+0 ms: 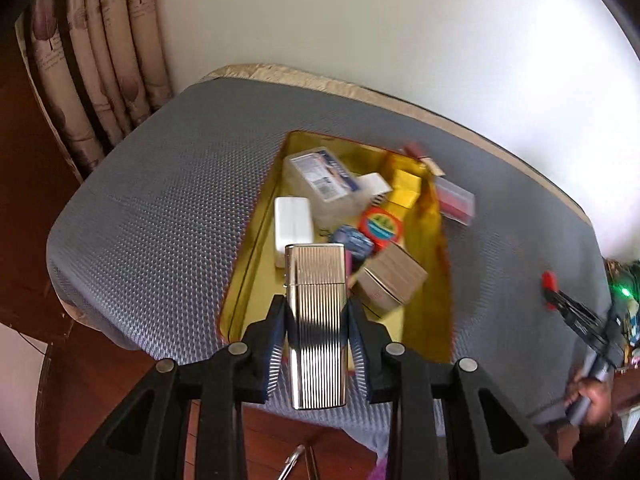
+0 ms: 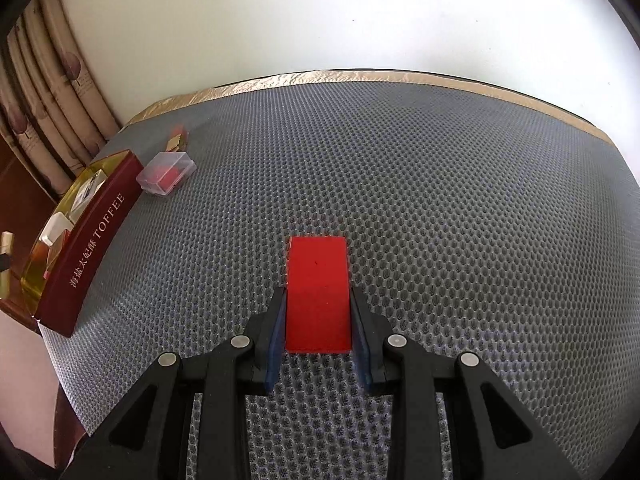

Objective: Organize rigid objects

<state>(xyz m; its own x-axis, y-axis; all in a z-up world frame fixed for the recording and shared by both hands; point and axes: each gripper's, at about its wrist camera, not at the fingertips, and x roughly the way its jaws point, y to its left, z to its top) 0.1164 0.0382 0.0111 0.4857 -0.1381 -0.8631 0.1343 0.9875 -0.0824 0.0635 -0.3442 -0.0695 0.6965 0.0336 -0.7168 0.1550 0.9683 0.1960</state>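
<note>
The left tongs (image 1: 316, 308) are clamped on a ribbed, silver-coloured metal lighter (image 1: 317, 320), which stands lengthwise between the two pads with its hinged cap pointing away from the camera. The lighter hangs over the near end of a shallow rectangular tin with a gold inside and dark red outer walls (image 1: 248, 264). The tin sits on a table covered with a grey dotted mesh mat (image 1: 160, 200).

Inside the tin, from 11 to 1 o'clock of the lighter, lie a white rounded plastic block (image 1: 293, 224), a clear plastic box with a blue and white label (image 1: 320, 176), a yellow box (image 1: 404, 184), a round red and blue labelled disc (image 1: 380, 226) and a brown cardboard box (image 1: 390, 280). A small clear case with red contents (image 1: 456, 200) lies on the mat just beyond the tin's right wall, at about 1 o'clock. At 3 o'clock, near the frame edge, the right tongs (image 1: 554, 294) show up small, with something red at their tip and a hand (image 1: 592, 398) on the handle.

In the right wrist view, the right tongs (image 2: 318, 322) are closed on a flat red rectangular block (image 2: 318, 292), pads against both of its long sides, above the mat (image 2: 440, 200). The tin (image 2: 96, 240) stands at 10 o'clock, its red wall lettered "TOFFEE", and the clear case (image 2: 166, 174) lies just past its far end. A small red and gold item (image 2: 177, 140) lies farther off, too small to identify.
</note>
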